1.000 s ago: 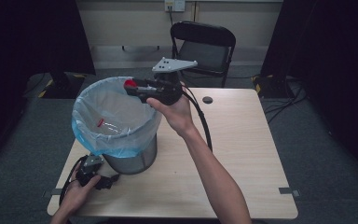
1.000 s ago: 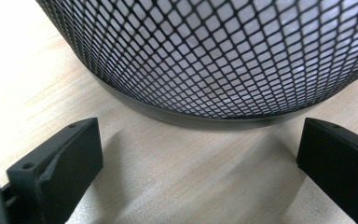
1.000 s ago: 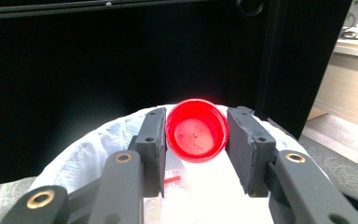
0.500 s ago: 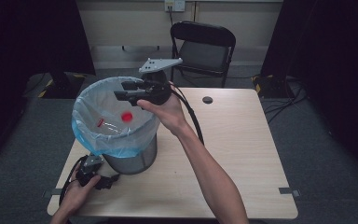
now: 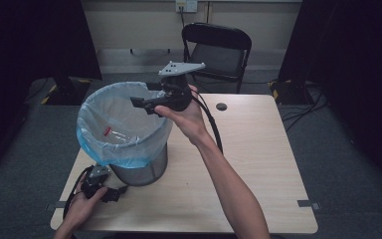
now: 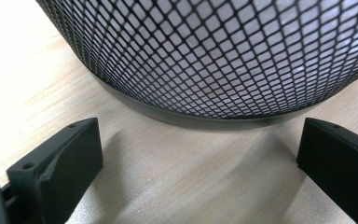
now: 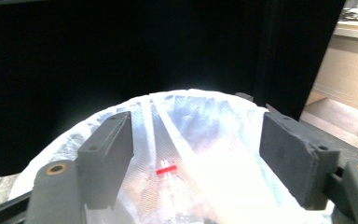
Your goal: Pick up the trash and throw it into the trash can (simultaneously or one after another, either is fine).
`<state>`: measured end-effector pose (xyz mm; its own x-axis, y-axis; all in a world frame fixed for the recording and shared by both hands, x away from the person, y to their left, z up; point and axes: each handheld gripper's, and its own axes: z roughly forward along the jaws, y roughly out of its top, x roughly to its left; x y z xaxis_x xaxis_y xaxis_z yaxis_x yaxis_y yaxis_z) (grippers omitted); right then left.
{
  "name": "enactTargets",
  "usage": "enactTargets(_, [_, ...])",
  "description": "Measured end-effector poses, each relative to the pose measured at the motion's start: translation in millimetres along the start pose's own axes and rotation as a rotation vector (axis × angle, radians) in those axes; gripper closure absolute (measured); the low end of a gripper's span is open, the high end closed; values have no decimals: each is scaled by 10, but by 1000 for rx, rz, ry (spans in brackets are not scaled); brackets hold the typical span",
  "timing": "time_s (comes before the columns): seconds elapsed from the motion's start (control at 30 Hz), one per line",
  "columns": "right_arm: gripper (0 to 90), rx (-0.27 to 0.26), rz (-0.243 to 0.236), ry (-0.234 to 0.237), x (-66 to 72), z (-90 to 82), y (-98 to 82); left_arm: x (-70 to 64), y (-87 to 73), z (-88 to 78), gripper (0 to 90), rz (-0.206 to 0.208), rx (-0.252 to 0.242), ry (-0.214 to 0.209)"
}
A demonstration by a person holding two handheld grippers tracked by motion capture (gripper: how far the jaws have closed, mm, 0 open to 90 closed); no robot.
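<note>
From the high view, the left gripper (image 5: 110,193) lies on the table (image 5: 258,149) at the foot of the mesh bin (image 5: 138,168); its own view shows its jaws spread, nothing between. The right gripper (image 5: 140,102), jaws just opened and empty, hangs over the rim; its view shows what looks like a red-capped bottle (image 7: 168,179) inside the liner (image 7: 200,121).
</note>
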<state>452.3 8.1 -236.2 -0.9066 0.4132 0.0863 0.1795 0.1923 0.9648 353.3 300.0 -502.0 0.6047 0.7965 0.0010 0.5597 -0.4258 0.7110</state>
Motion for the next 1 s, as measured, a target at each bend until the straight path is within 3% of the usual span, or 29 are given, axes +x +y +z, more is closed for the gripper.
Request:
enactTargets(0.3, [187,-12,28,-61,-87,-213,-117,0,0,0,0,0,0,0])
enactTargets(0.57, [194,-44,37,-153,-168,-485,-193,0,1,0,0,1,0,1])
enactTargets(1.0, [219,-43,85,-242,-325,-875,-481,0,0,0,0,0,0,0])
